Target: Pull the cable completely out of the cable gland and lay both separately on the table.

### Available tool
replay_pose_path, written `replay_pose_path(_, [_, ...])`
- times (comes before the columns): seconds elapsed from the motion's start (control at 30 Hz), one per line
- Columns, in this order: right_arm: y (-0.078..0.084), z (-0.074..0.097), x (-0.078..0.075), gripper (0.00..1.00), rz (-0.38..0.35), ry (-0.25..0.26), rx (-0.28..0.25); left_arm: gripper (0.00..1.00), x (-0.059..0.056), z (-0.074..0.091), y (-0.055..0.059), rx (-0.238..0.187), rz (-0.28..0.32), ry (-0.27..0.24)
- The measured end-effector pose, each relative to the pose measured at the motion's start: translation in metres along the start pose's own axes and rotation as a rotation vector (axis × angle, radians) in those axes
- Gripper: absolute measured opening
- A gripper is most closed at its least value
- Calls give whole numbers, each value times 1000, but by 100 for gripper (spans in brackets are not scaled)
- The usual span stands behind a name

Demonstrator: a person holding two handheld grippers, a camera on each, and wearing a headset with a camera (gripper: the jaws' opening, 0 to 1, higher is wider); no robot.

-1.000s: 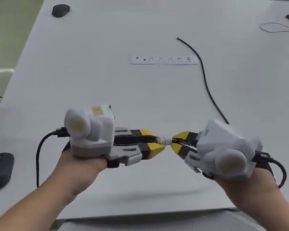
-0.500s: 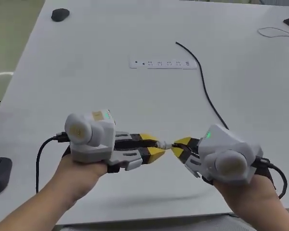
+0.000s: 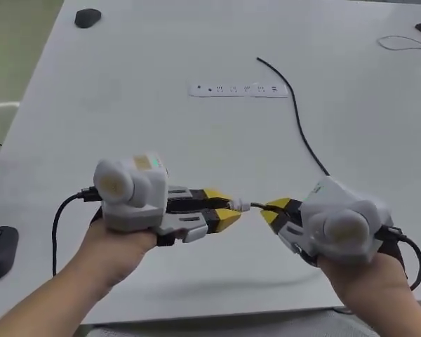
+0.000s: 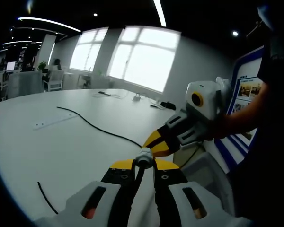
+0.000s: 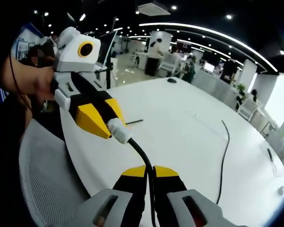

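White bench (image 3: 126, 105) with two grippers held tip to tip over its near part. My left gripper (image 3: 228, 213) has its jaws clamped on the one small white plastic cable gland (image 3: 240, 205). My right gripper (image 3: 272, 209) has its jaws squeezed together on the one thin black cable (image 5: 141, 153) coming out of the gland's end. So gland and cable are both up in the air between my jaws, with a short bit of cable showing. Lying on the bench are one white power strip (image 3: 238, 89), one long black cord (image 3: 299, 123), one black computer mouse (image 3: 88, 16) at the far left corner and a second black mouse (image 3: 0, 249) near my left arm.
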State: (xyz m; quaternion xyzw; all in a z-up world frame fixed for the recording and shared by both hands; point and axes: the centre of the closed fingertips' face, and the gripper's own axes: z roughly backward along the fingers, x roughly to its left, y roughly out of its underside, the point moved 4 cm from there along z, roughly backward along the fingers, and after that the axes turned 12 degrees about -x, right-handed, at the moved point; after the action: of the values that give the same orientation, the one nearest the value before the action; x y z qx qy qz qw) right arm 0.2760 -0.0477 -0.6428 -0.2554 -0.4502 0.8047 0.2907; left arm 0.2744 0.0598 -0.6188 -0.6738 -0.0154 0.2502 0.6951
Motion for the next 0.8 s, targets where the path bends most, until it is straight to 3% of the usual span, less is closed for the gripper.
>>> replay_pose_path(0.43, [38,-1,-19,0,-173,78,49,15,0,1,-2,-10,4,-3])
replay_pose_path(0.53, [49,0,-24,0,-308,123,65,15,-1,1,-3,-17,13,1])
replay_pose_path(0.6, [54,0,-26,0,-349,131,82,15,-2,1,-4,-21,15,3])
replay_pose_path(0.8, [57,-1,-28,0,-359,139,86,15,0,0,-4,-20,17,-3])
